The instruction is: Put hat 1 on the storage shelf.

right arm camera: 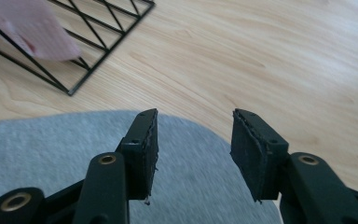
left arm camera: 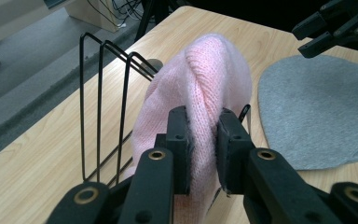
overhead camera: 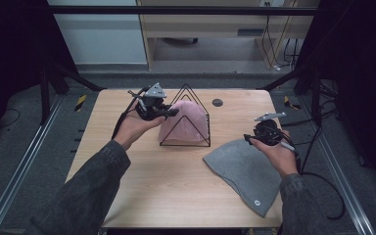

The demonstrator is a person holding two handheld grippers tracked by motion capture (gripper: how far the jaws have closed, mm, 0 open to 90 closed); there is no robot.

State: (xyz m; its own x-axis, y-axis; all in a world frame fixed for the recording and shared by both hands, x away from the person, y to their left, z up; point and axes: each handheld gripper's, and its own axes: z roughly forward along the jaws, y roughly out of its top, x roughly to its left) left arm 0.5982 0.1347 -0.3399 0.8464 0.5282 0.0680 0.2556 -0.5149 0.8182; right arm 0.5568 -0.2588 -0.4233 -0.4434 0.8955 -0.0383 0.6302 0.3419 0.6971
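High overhead forward-down; two close gripper-mounted views sharing pink hat (left arm camera: 200, 93).

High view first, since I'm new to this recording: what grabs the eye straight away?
The pink knit hat draped in the black wire rack at the table's middle stands out most, with the left gripper pinching a fold of it. Right of the rack, a grey hat lies flat, and the right gripper hovers open above its edge.

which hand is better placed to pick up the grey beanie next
Right. The right gripper hangs open just above the grey beanie, nothing between its jaws. The left gripper is shut on the pink beanie at the wire rack.
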